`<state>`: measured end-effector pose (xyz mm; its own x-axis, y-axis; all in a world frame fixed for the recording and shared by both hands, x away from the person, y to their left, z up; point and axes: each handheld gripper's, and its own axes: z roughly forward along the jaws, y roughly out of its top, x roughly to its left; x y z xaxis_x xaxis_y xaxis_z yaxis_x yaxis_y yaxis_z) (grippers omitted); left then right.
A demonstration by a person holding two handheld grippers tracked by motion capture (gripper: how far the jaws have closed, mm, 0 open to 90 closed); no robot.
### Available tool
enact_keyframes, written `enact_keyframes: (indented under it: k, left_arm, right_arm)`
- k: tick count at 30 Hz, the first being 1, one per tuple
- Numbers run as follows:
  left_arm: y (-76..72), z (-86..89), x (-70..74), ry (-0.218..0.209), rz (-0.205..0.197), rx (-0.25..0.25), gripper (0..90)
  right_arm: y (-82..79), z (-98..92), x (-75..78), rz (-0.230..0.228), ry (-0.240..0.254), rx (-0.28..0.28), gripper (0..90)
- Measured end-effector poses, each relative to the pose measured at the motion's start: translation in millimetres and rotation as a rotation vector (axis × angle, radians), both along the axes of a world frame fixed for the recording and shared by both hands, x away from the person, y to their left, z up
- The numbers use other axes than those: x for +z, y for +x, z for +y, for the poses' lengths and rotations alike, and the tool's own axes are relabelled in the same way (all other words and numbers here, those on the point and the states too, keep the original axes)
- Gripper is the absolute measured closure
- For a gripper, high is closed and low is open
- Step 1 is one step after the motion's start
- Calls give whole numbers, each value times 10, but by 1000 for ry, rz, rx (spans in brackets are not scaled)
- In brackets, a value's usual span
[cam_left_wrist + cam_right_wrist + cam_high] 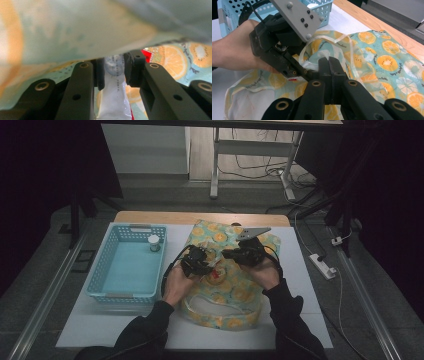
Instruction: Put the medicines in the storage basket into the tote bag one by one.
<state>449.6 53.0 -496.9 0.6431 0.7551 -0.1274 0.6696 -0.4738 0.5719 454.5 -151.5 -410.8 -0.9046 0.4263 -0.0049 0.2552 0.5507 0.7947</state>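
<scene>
Inside the fruit-print bag (227, 285), left gripper (113, 72) pinches a white sachet (113, 97); right gripper (329, 68), clamped on the bag's edge, could slip; mouth collapses, sachet snags.

Blurred bag fabric (82, 30) is covering the packet's (113, 85) top in the left gripper view. The bag's (227, 285) mouth is hiding the left gripper's (200, 265) jaw tips in the high view.

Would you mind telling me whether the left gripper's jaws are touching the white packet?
Touching: in the left gripper view, the left gripper has both jaws pressed against the white packet between them.
</scene>
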Motion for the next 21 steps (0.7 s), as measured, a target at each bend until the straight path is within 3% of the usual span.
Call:
enact_keyframes:
  k: [4, 12, 21]
  left_arm:
    - [-8, 9, 0, 4, -18, 8, 698]
    - [-101, 45, 95, -1, -42, -5, 559]
    - [-232, 120, 198, -46, -45, -43, 401]
  right_arm:
    - [2, -2, -3, 0, -1, -1, 900]
    - [-2, -11, 10, -1, 2, -1, 900]
    - [-3, -9, 9, -1, 1, 0, 900]
